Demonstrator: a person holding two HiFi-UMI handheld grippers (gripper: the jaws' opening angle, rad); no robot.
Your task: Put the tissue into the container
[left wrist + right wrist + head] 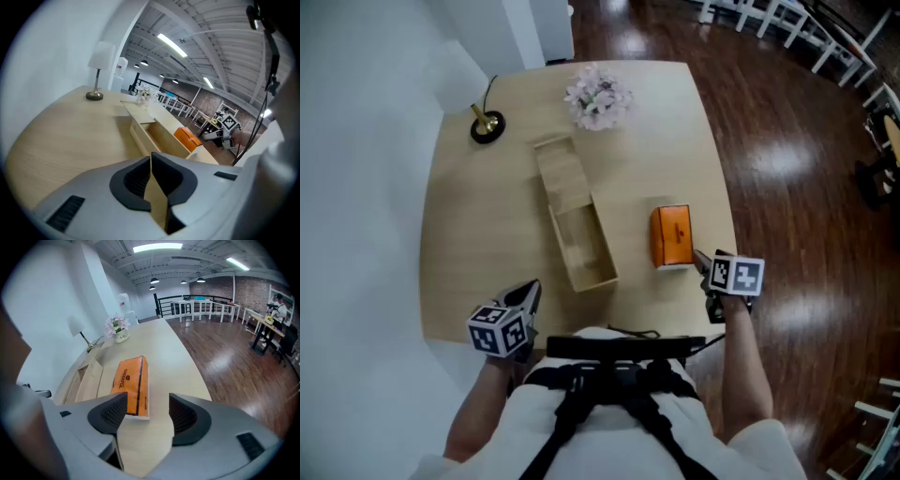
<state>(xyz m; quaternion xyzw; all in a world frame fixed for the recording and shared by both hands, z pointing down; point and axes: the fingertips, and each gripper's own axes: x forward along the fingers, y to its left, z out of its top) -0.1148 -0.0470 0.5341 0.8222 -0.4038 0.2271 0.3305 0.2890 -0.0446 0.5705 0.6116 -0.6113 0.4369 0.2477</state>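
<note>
tissue pack (671, 236): lay flat on the table (469, 272), at 3 o'clock of the container (581, 239); ungripped
right gripper (147, 416): jaws stood apart, pack's near end just between them; I judged it needed pushing deeper, centring, then closing
left gripper (151, 180): jaws were together, empty; 7 o'clock

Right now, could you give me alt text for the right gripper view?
The right gripper, jaws apart, faces an orange tissue pack lying on a wooden table. A long wooden box, flowers and a lamp stand further left.
</note>
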